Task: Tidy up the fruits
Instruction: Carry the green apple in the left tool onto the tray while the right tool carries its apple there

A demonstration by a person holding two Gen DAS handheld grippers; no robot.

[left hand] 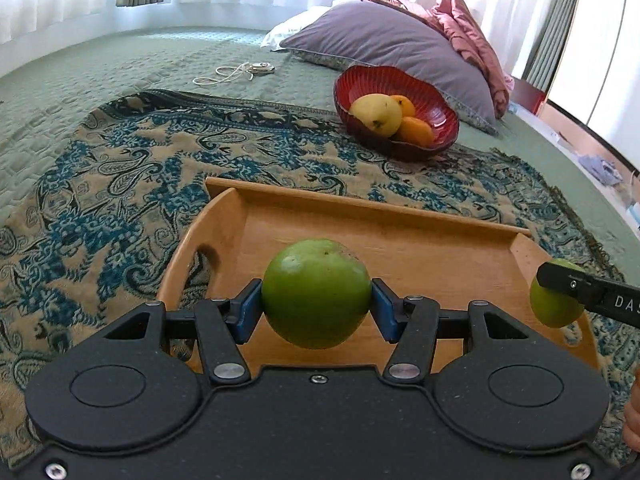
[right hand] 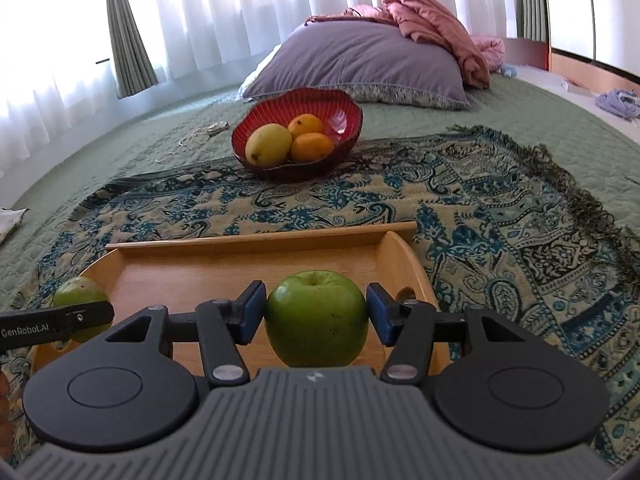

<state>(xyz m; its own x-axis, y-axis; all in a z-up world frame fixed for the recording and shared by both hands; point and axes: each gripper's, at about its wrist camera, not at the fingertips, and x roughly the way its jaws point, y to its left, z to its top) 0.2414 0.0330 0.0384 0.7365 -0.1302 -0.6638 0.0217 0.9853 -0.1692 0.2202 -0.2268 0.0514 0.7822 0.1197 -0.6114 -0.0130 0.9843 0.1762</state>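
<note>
My left gripper (left hand: 317,304) is shut on a green apple (left hand: 316,294) above the wooden tray (left hand: 400,240). My right gripper (right hand: 316,314) is shut on a second green apple (right hand: 317,318) over the same tray (right hand: 248,270). The right gripper with its apple shows at the right edge of the left wrist view (left hand: 556,294). The left gripper with its apple shows at the left edge of the right wrist view (right hand: 78,292). A red ribbed bowl (left hand: 424,98) (right hand: 340,116) behind the tray holds a yellow mango (right hand: 269,145) and two oranges (right hand: 311,147).
The tray sits on a blue and beige patterned throw (right hand: 500,220) spread over a green quilted bed (left hand: 120,60). A purple pillow (right hand: 360,60) and pink bedding (right hand: 432,20) lie behind the bowl. A white cord with a small device (left hand: 240,70) lies on the quilt.
</note>
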